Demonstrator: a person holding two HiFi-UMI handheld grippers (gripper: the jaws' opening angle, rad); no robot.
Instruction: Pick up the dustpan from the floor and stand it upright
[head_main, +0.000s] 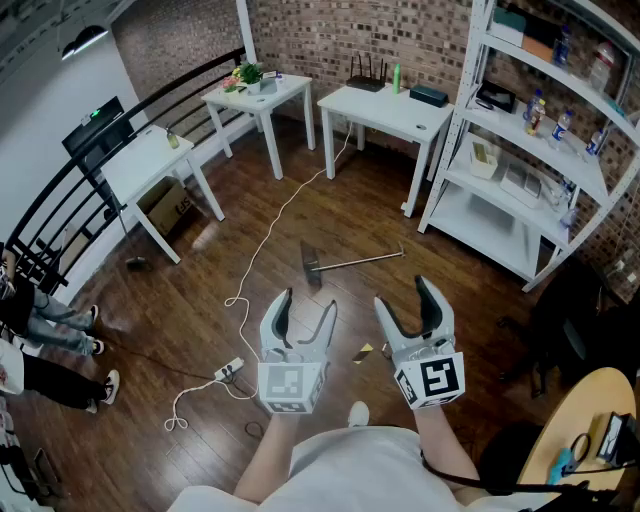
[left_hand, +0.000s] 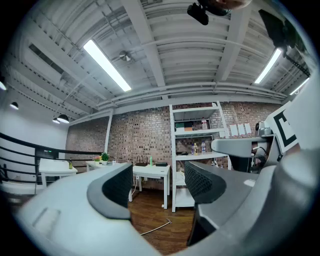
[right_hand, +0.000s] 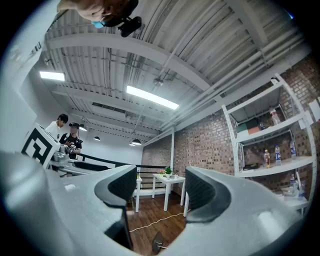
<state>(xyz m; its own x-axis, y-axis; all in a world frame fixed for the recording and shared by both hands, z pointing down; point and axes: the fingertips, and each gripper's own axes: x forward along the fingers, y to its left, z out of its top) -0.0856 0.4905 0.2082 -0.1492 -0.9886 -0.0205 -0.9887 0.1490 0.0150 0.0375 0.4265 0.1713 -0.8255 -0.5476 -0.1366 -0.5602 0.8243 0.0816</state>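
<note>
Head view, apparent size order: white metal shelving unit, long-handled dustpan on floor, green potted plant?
1. white metal shelving unit
2. long-handled dustpan
3. green potted plant; farthest away, so real size unsure

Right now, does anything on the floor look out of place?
The dustpan lies flat on the wooden floor with its long handle down instead of standing upright. A loose white cable trails across the floor beside it, which looks like a trip hazard.

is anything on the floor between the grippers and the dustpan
Nothing visible. The dustpan lies on bare wood floor straight ahead of the left gripper and the right gripper, both open and empty. The white cable runs past on the dustpan's left, off the direct line.
</note>
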